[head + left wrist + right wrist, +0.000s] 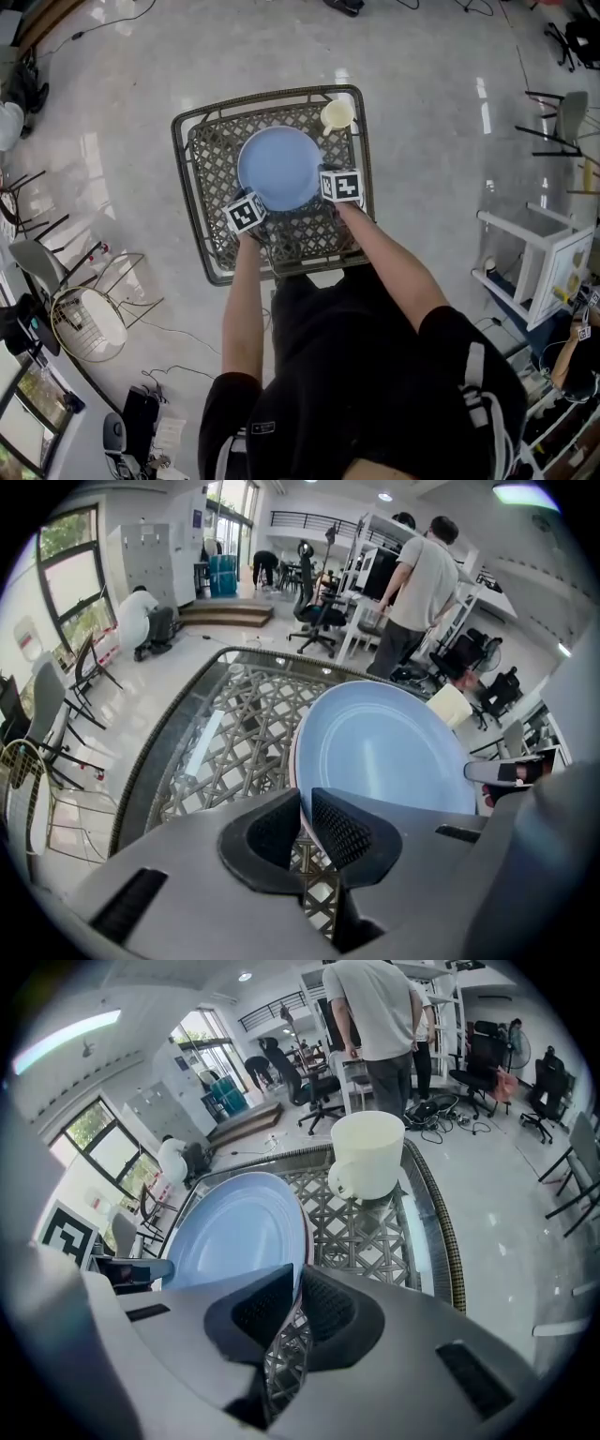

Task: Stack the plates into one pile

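The mug [367,1155] is the only vessel here: cream, upright, one handle, at the table's [262,97] far right corner. From above its inside looks plain and pale. It stands apart from the plate [278,167].

The plate is blue and round, and sits over the middle of the lattice table, a little toward the far side. Whether it rests on the top or hangs just above it cannot be told. A pinkish edge [293,761] runs under its rim, and the right gripper view shows it too. Whether that is a second plate underneath is not clear.

The left gripper [305,803] has its jaws closed on the plate's near-left rim, which passes between the ribbed pads. The right gripper [297,1283] is clamped the same way on the near-right rim. Both point steeply down.

Count: one blue plate, one mug, one table, two grippers, both gripping that one plate. In the room beyond, the left gripper view shows three people: one standing [420,583], one crouched [145,621] by the wall, one bent over far back
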The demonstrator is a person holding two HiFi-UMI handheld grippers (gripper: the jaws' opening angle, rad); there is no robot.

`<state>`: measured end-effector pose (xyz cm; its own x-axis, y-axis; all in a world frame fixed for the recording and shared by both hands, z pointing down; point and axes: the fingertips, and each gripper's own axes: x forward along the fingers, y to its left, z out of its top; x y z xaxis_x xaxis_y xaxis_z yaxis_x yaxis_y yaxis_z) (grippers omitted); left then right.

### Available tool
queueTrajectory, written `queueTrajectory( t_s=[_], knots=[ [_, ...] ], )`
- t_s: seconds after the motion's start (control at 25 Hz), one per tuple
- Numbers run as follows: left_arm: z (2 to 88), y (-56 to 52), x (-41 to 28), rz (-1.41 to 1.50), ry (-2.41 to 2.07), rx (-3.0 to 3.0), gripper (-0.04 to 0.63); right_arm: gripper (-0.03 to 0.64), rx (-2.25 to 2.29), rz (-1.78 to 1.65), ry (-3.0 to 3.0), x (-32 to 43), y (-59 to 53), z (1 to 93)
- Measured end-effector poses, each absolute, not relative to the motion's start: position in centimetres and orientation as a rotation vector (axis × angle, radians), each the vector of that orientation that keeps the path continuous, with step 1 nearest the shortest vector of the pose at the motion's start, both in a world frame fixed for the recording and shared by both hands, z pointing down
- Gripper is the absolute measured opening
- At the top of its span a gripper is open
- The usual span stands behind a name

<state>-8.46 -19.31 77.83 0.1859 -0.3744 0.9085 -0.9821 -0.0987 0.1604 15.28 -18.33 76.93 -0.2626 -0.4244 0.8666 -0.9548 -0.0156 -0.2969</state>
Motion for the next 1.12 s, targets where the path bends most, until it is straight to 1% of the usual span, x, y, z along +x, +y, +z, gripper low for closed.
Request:
queueTrajectory(
  t_s=[0.12,0.2,0.28,0.36,0.52,0.6,0.72,0.92,1.12],
  knots=[
    [77.9,-19.2,-8.3,0.924,-1.311,1.627,0.049,0.026,1.434,1.228,-1.706,15.3,-18.4,77.0],
    [77.7,-19.3,-8.2,0.919,-1.323,1.633,0.092,0.029,1.441,1.199,-1.708,15.3,-18.4,76.8],
    [77.3,-19.4,-8.3,0.908,-1.342,1.635,0.108,0.048,1.460,1.173,-1.717,15.3,-18.5,76.3],
    [76.7,-19.5,-8.4,0.892,-1.354,1.642,0.115,0.072,1.480,1.160,-1.725,15.3,-18.5,75.6],
    [74.7,-19.6,-9.2,0.850,-1.375,1.684,0.115,0.072,1.524,1.110,-1.760,14.9,-18.6,73.4],
    [72.9,-19.7,-9.9,0.813,-1.396,1.731,0.096,0.071,1.558,1.081,-1.796,14.3,-18.4,71.7],
    [69.2,-20.1,-10.8,0.744,-1.425,1.834,0.023,0.033,1.624,1.034,-1.852,13.2,-17.8,68.3],
    [60.3,-20.1,-10.2,0.508,-1.380,2.098,0.015,0.011,1.779,0.934,-1.971,11.5,-16.7,61.4],
    [50.3,-18.2,-8.8,0.281,-1.377,2.306,0.015,0.010,1.917,0.826,-2.102,10.8,-14.8,53.3]
  ],
)
